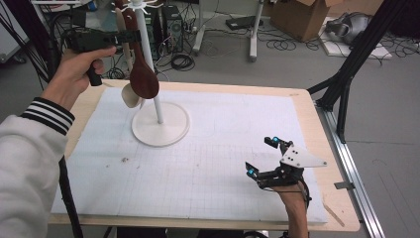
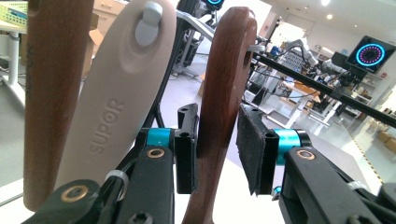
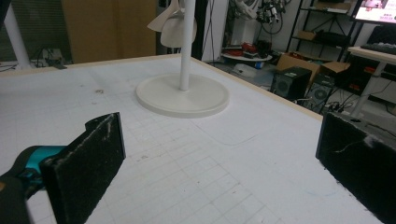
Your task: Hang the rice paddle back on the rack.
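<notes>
Black pads (image 2: 187,149) of the left gripper (image 2: 217,151) stood slightly parted around the dark wooden spoon's handle (image 2: 224,93), one touching, with the spoon (image 1: 143,74) hung on the white rack (image 1: 159,126). It looked stiff, light and smooth, best pinched across the flat handle. Well apart, the right gripper (image 1: 261,156) rested wide open and empty over the table (image 1: 317,124).

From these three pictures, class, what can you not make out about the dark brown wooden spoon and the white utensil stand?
- Dark brown wooden spoon: left gripper view, bowl cut off by the bottom edge.
- White utensil stand: right gripper view, hooks cut off by the top edge.
- Left gripper: high view, jaw tips too small to judge contact.
</notes>
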The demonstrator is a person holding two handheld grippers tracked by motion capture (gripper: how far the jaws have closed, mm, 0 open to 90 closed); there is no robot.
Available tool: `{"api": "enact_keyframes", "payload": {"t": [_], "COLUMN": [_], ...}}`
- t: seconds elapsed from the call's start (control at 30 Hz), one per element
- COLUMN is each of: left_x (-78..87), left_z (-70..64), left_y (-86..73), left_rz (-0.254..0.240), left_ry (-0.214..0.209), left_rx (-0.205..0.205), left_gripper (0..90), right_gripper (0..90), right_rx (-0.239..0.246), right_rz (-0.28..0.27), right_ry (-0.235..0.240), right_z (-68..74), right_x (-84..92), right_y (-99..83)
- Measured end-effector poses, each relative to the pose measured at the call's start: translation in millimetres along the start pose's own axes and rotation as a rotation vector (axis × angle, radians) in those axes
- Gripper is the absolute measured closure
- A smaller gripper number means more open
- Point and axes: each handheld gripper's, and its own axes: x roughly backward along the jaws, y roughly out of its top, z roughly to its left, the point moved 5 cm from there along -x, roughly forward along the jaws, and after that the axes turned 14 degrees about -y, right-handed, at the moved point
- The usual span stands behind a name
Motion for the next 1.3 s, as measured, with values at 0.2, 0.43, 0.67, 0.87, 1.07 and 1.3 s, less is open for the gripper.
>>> {"api": "enact_keyframes", "payload": {"t": [0.2, 0.43, 0.67, 0.87, 1.07, 1.3], "left_x": [1.4, 3.2, 4.8, 7.0, 11.5, 19.9], "left_z": [1.4, 4.4, 3.9, 3.2, 4.0, 0.7], "left_y": [-2.0, -8.8, -12.1, -16.1, -21.9, -29.5], "left_rz": [0.010, 0.030, 0.045, 0.049, 0.048, 0.043], "left_ry": [0.022, 0.050, 0.078, 0.096, 0.112, 0.106], "left_rx": [-0.008, -0.025, -0.064, -0.106, -0.121, -0.156], "left_gripper": [67.3, 66.5, 65.8, 64.2, 62.0, 61.0], "right_gripper": [0.5, 0.5, 0.5, 0.5, 0.5, 0.5], "right_rx": [0.002, 0.009, 0.007, 0.008, 0.009, 0.006], "right_rz": [-0.002, -0.005, 0.001, 0.000, 0.000, 0.007], "right_ry": [0.000, 0.001, 0.002, 0.008, 0.008, 0.008], "right_z": [0.1, 0.2, 0.9, 1.9, 1.8, 1.9], "right_x": [0.0, -0.5, -0.8, -1.7, -1.8, -2.0], "right_y": [0.3, 0.4, 0.1, 0.1, 0.0, -0.5]}}
